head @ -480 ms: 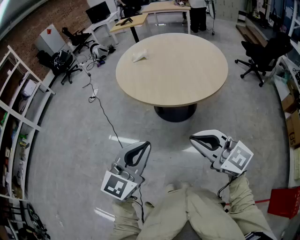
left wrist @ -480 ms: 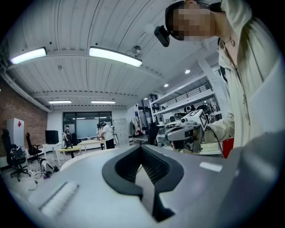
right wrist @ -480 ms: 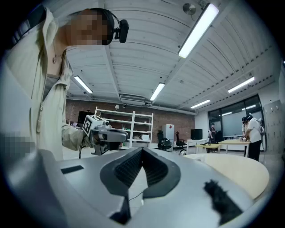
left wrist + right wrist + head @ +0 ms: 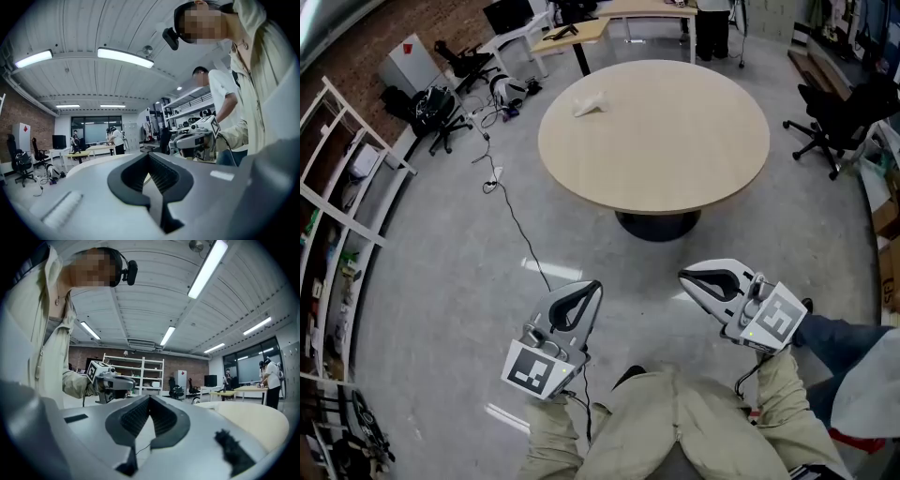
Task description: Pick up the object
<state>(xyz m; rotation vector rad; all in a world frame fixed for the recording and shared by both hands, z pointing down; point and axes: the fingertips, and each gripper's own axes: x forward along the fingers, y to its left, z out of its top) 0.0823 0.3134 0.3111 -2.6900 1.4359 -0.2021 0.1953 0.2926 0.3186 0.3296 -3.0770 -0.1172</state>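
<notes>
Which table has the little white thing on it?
The big round table. The white thing lies near its far left edge. The rectangular desk behind it holds something dark instead.

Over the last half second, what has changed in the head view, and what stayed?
A second person, in blue and white, has come in at the lower right. Nothing was taken hold of or let go. The left hand-held gripper and right hand-held gripper stay shut and empty, short of the round table; the white object lies untouched on it.

A round pale table [image 4: 675,141] stands on grey floor [image 4: 441,309] beside white shelving [image 4: 339,214].
</notes>
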